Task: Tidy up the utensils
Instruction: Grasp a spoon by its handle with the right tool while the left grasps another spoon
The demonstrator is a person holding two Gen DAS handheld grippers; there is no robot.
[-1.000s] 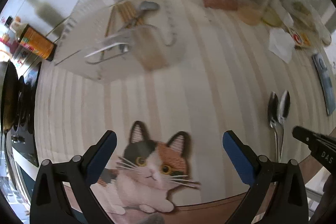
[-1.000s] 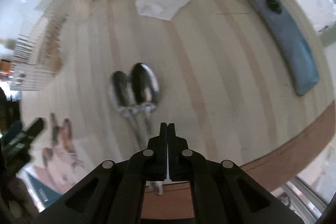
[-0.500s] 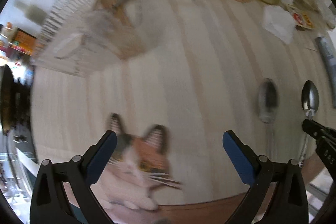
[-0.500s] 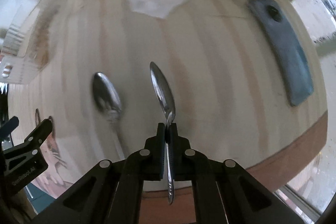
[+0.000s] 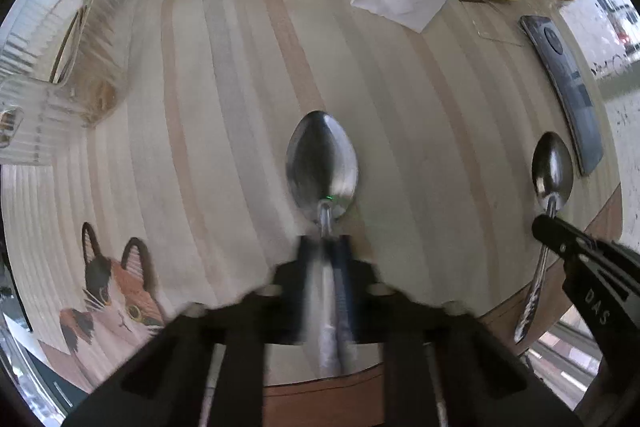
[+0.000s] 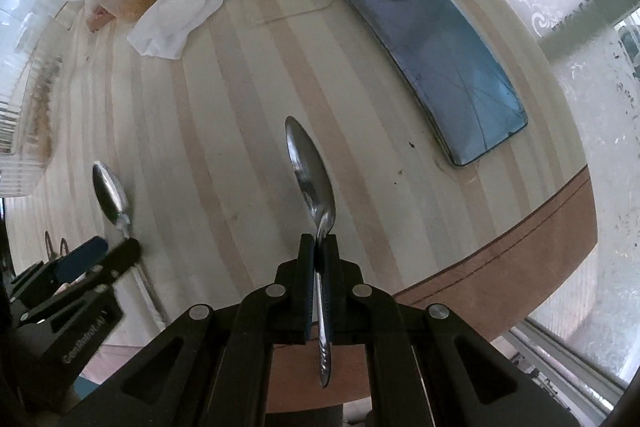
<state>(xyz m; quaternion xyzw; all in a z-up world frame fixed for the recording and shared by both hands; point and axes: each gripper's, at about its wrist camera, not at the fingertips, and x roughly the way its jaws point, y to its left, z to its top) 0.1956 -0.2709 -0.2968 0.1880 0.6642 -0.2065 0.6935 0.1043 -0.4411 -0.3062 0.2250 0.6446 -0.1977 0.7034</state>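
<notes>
While each gripper (image 5: 325, 245) (image 6: 319, 247) clamps a spoon (image 5: 322, 165) (image 6: 312, 179) handle (bowls fwd), both point down.

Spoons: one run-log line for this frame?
left gripper: shut on left spoon | right gripper: shut on right spoon, lifted edge-on | rack: far left | phone: untouched

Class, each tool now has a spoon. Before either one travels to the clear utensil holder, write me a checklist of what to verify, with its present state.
1. Right tool shut on right spoon: ok.
2. Left tool shut on left spoon: ok, though blurred.
3. Right spoon lifted off the table: ok.
4. Left spoon lifted: cannot tell.
5. Tools apart from each other: ok.
6. Room in the utensil holder: cannot tell.
</notes>
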